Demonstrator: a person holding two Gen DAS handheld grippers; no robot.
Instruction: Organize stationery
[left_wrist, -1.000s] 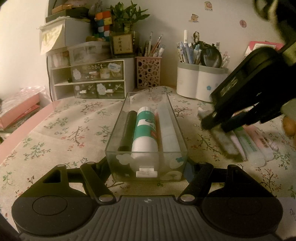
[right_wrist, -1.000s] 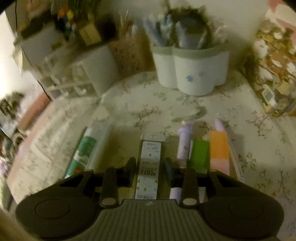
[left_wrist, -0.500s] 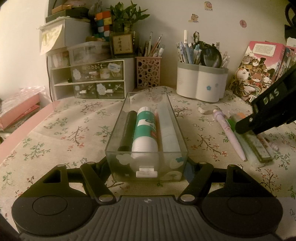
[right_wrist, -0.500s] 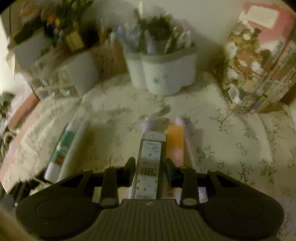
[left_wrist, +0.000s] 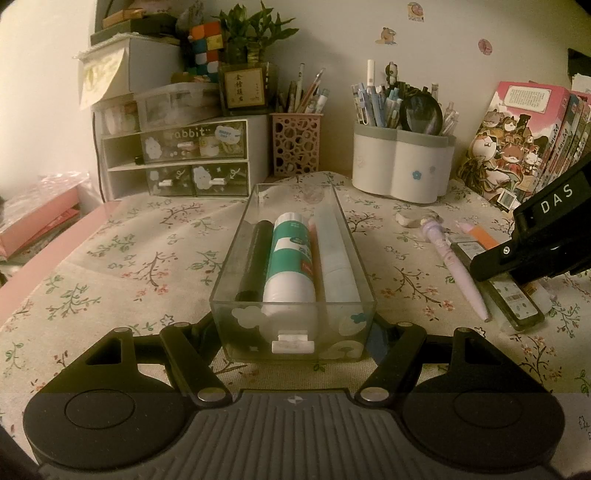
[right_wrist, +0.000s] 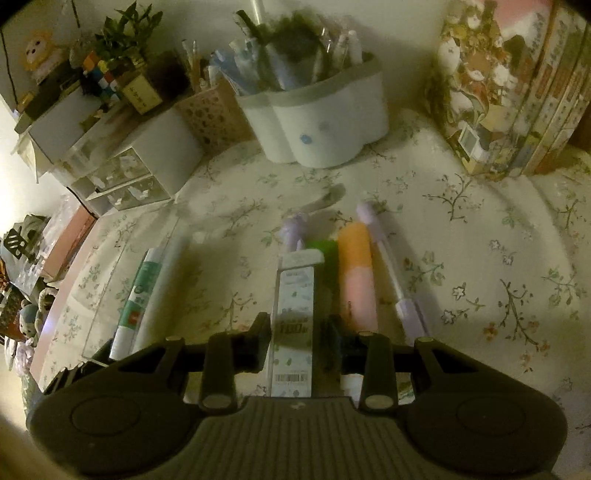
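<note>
A clear plastic organizer box (left_wrist: 354, 258) sits on the floral cloth and holds a green-and-white glue stick (left_wrist: 290, 266), a black pen (left_wrist: 255, 258) and a white tube (left_wrist: 338, 258). My left gripper (left_wrist: 293, 328) grips the box's near end. My right gripper (right_wrist: 297, 334) is shut on a flat white refill case (right_wrist: 295, 306) with a barcode, among a purple pen (right_wrist: 293, 230), a green item (right_wrist: 327, 254), an orange-pink highlighter (right_wrist: 356, 273) and a lilac pen (right_wrist: 391, 262). The right gripper also shows in the left wrist view (left_wrist: 532, 251), over the case (left_wrist: 513, 299).
At the back stand a white pen holder (left_wrist: 402, 166), a pink lattice cup (left_wrist: 295, 144), a small drawer unit (left_wrist: 184, 155) and books (left_wrist: 524, 144) at the right. A white eraser (left_wrist: 413, 216) lies by the purple pen (left_wrist: 454, 266). Pink table edge at left.
My right gripper has swung from near the box out to the right and down onto the row of pens, with the refill case between its fingers. The left gripper and box stayed still.
</note>
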